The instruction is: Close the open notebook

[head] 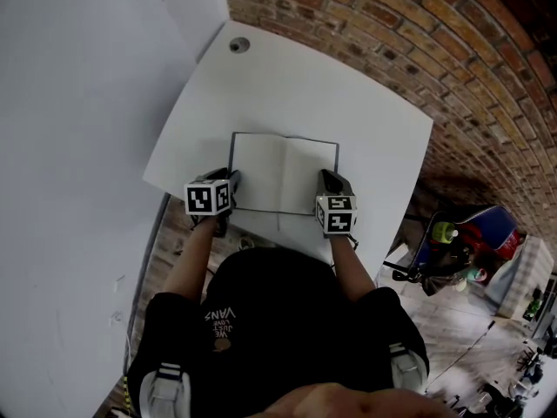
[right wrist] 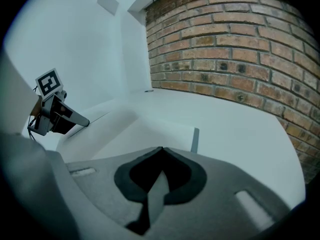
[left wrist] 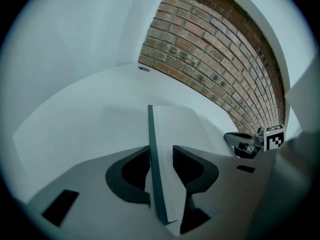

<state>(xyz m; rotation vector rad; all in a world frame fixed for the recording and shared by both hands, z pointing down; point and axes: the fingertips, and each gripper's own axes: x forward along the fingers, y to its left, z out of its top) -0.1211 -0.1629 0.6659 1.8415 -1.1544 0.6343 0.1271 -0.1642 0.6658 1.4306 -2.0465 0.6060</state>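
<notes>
The open notebook (head: 283, 172), with blank white pages and a dark cover, lies flat on the white table (head: 287, 85). My left gripper (head: 233, 178) is at its near left corner. In the left gripper view the dark cover edge (left wrist: 154, 154) runs between the jaws of the left gripper (left wrist: 161, 156), which stand apart with pale page showing beside the right one. My right gripper (head: 331, 179) rests on the notebook's near right side. In the right gripper view its tips (right wrist: 161, 151) meet over the right page (right wrist: 150, 134). A pale strip shows in the slit behind them; I cannot tell what it is.
A brick wall (head: 418, 33) runs behind the table and a white wall (head: 78, 103) stands at its left. A round cable hole (head: 239, 45) sits at the table's far corner. Bags and bottles (head: 470, 242) lie on the floor to the right.
</notes>
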